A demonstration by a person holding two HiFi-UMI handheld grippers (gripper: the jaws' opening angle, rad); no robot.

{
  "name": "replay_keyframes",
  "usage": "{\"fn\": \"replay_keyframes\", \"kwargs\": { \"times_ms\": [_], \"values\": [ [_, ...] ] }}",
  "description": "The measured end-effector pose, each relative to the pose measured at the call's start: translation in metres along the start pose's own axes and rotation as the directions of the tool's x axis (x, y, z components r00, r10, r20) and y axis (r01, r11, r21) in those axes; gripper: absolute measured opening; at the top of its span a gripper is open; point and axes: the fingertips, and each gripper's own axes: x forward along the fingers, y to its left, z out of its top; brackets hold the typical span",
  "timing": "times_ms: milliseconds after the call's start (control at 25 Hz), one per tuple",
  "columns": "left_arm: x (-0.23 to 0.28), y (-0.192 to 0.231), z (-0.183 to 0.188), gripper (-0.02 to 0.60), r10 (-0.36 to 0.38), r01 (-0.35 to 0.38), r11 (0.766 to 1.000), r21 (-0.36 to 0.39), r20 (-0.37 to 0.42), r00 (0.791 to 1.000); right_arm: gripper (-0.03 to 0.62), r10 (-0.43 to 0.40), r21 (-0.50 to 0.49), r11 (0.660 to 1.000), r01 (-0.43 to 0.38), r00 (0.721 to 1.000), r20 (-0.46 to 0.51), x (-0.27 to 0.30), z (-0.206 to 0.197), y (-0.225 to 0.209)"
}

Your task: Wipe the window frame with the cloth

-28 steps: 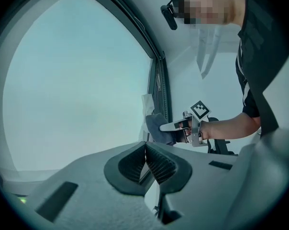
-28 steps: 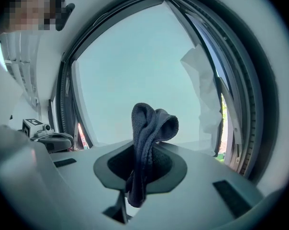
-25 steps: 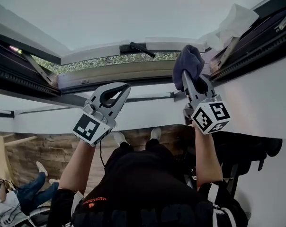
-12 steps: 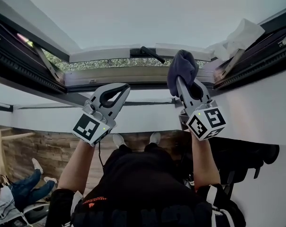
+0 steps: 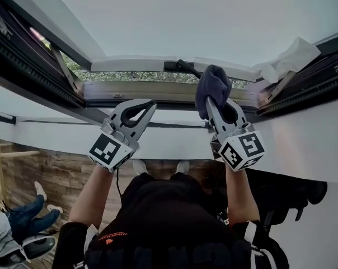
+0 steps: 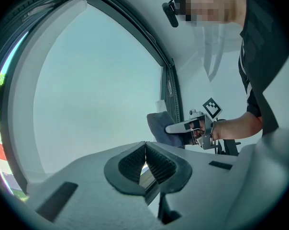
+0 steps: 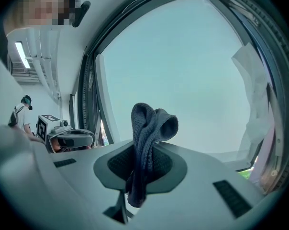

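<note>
While both grippers are held up toward an open window, the right gripper (image 5: 212, 101) has its fingers clamped on a dark blue cloth (image 5: 212, 85). In the right gripper view the cloth (image 7: 147, 127) stands up between the closed pads as a folded bunch, with a short tail hanging below them. In the head view the bunch lies against the far edge of the window frame (image 5: 130, 89), just beside a black handle (image 5: 181, 67). Whether the cloth actually presses on the frame cannot be told.

The left gripper (image 5: 149, 103) sits well to the left of it, pointing the same way and apart from the frame. In its own view the ribbed pads of the left gripper (image 6: 145, 159) meet tip to tip with nothing between them. That view also shows the right gripper (image 6: 183, 127) and the cloth (image 6: 158, 124) up beside the dark side rail of the frame.

A pale glass pane (image 5: 186, 15) fills the area above the frame. A crumpled white sheet (image 5: 294, 56) sits in the frame's right corner.
</note>
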Motion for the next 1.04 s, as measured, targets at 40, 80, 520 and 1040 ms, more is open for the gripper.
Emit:
{"fn": "replay_keyframes", "kwargs": {
  "times_ms": [40, 80, 520, 1040],
  "values": [
    [0.000, 0.002, 0.000, 0.020, 0.010, -0.010, 1.000, 0.007, -0.002, 1.000, 0.043, 0.008, -0.003, 1.000, -0.008, 1.000, -0.004, 0.001, 0.000, 0.001],
    [-0.001, 0.004, 0.000, 0.019, 0.021, -0.021, 1.000, 0.013, -0.004, 1.000, 0.043, 0.015, -0.005, 1.000, -0.015, 1.000, -0.007, 0.002, 0.000, 0.002],
    [0.000, 0.014, -0.003, 0.020, 0.021, -0.021, 1.000, -0.017, 0.001, 1.000, 0.043, 0.046, -0.016, 0.999, -0.046, 0.999, -0.024, 0.017, -0.003, 0.012],
    [0.008, 0.013, -0.001, 0.020, 0.016, -0.016, 0.999, -0.029, 0.007, 1.000, 0.043, 0.057, -0.016, 0.998, -0.058, 0.998, -0.032, 0.018, -0.002, 0.008]
  ]
}}
